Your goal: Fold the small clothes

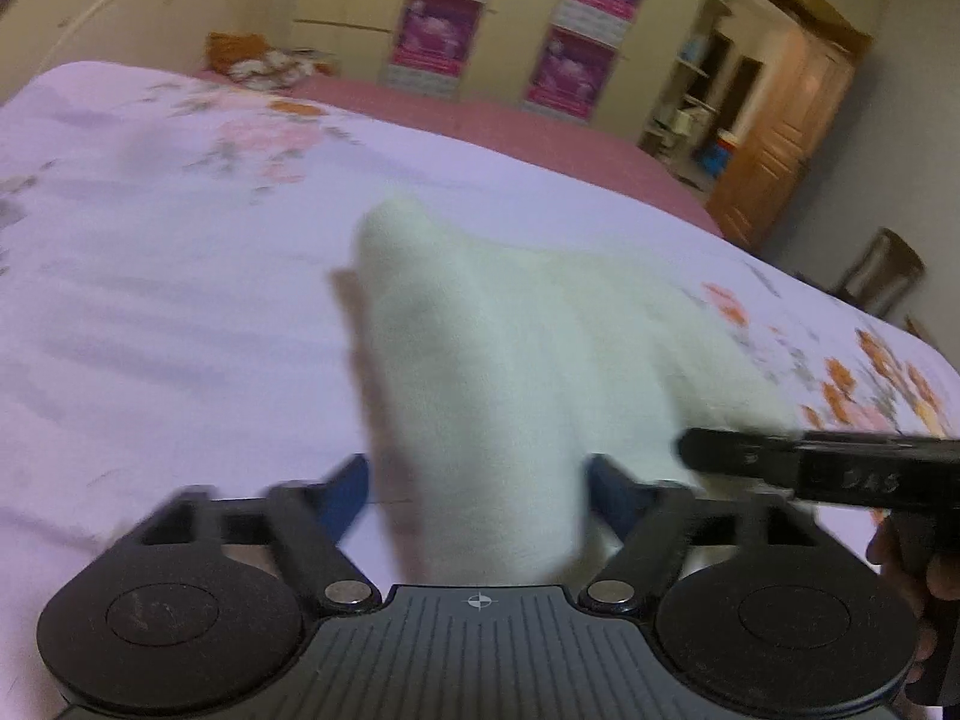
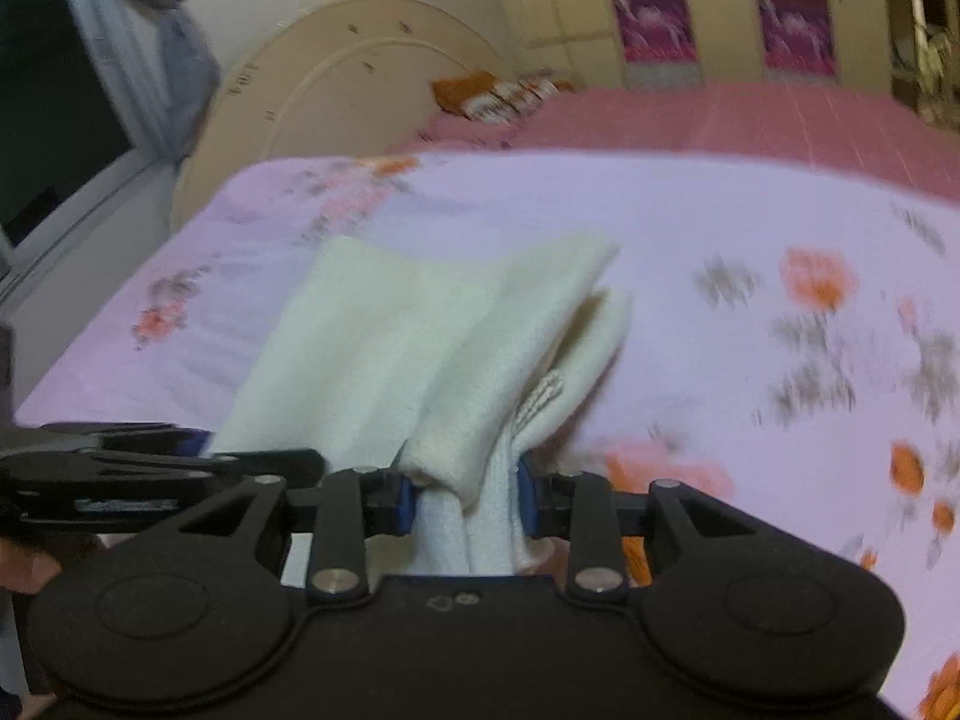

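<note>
I'm clamping my right gripper (image 2: 462,495) on the white garment (image 2: 420,348) lying mid-bed (image 2: 720,228); my left gripper (image 1: 477,489) fingers are spreading apart around its fabric

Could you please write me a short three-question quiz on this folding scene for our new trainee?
1. True or false: the right gripper has its jaws closed on the cream cloth.
2. What does the cloth lie on? A) wooden floor B) floral bedsheet C) metal tray
3. Fill in: in the left wrist view, the cloth passes ___ the jaws of the left gripper.

Key: 1 true; 2 B; 3 between
</note>
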The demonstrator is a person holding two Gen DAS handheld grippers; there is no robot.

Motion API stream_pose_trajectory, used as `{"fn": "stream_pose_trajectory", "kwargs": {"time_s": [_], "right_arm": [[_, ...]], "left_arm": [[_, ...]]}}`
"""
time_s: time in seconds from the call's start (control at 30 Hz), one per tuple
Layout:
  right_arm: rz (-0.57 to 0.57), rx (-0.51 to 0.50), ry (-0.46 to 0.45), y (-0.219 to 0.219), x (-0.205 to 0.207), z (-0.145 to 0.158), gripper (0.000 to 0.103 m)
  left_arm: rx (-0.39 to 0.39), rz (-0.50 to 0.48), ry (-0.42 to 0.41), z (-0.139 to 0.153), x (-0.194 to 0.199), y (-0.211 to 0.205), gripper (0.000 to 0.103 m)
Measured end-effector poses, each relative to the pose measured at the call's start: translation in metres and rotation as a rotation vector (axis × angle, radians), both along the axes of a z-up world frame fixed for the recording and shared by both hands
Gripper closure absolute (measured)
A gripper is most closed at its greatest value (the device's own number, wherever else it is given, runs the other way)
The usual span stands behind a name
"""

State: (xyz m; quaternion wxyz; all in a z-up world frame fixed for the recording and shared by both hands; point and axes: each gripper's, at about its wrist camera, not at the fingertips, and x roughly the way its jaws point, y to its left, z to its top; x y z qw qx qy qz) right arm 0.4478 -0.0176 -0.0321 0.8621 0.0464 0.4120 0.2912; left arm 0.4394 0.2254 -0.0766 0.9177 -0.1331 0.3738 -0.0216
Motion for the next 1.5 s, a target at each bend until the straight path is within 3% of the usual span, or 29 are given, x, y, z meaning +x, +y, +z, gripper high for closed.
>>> {"fn": "stream_pose_trajectory", "kwargs": {"time_s": [0.07, 0.17, 0.2, 0.23, 0.27, 0.33, 0.43, 0.5, 0.53, 0.7, 0.93, 1.13, 1.3, 1.43, 1.5], "right_arm": [[-0.036, 0.046, 0.025, -0.013, 0.006, -0.006, 0.055], [-0.099, 0.105, -0.027, -0.038, 0.003, 0.006, 0.055], [-0.120, 0.107, -0.063, -0.045, 0.000, 0.013, 0.060], [-0.130, 0.107, -0.099, -0.049, -0.001, 0.020, 0.065], [-0.118, 0.108, -0.123, -0.050, -0.001, 0.026, 0.075], [-0.054, 0.087, -0.162, -0.039, 0.000, 0.033, 0.080], [0.047, 0.005, -0.178, -0.012, 0.000, 0.029, 0.082], [0.062, -0.087, -0.181, 0.002, 0.001, 0.018, 0.083], [0.060, -0.136, -0.176, 0.004, 0.004, 0.011, 0.083], [0.082, -0.152, -0.178, 0.012, 0.011, 0.008, 0.083], [0.093, -0.067, -0.207, -0.014, -0.020, 0.039, 0.085], [0.139, -0.163, -0.157, -0.009, -0.051, 0.013, 0.085], [0.100, -0.211, -0.150, -0.022, -0.069, 0.011, 0.084], [0.119, -0.141, -0.148, -0.034, -0.099, 0.021, 0.083], [0.136, -0.215, -0.100, -0.027, -0.103, 0.004, 0.080]], "left_arm": [[-0.026, 0.017, -0.021, -0.001, -0.010, 0.010, 0.019], [0.007, 0.069, -0.087, 0.011, -0.027, 0.018, 0.025], [0.015, 0.078, -0.116, 0.017, -0.031, 0.018, 0.038], [0.016, 0.074, -0.147, 0.025, -0.030, 0.016, 0.043], [0.018, 0.054, -0.165, 0.029, -0.026, 0.012, 0.043], [0.055, -0.012, -0.179, 0.035, -0.013, -0.006, 0.043], [0.133, -0.091, -0.140, 0.026, 0.013, -0.034, 0.042], [0.182, -0.084, -0.064, 0.009, 0.027, -0.038, 0.043], [0.175, -0.075, -0.062, 0.003, 0.028, -0.036, 0.042], [0.149, -0.048, -0.085, 0.003, 0.026, -0.033, 0.043], [0.099, 0.028, -0.170, 0.023, -0.040, -0.041, 0.042], [0.145, 0.083, -0.021, -0.014, -0.069, -0.058, 0.042], [0.153, 0.103, -0.050, -0.007, -0.102, -0.063, 0.042], [0.147, 0.119, -0.019, -0.015, -0.116, -0.060, 0.042], [0.135, 0.128, -0.013, -0.013, -0.118, -0.059, 0.042]]}}
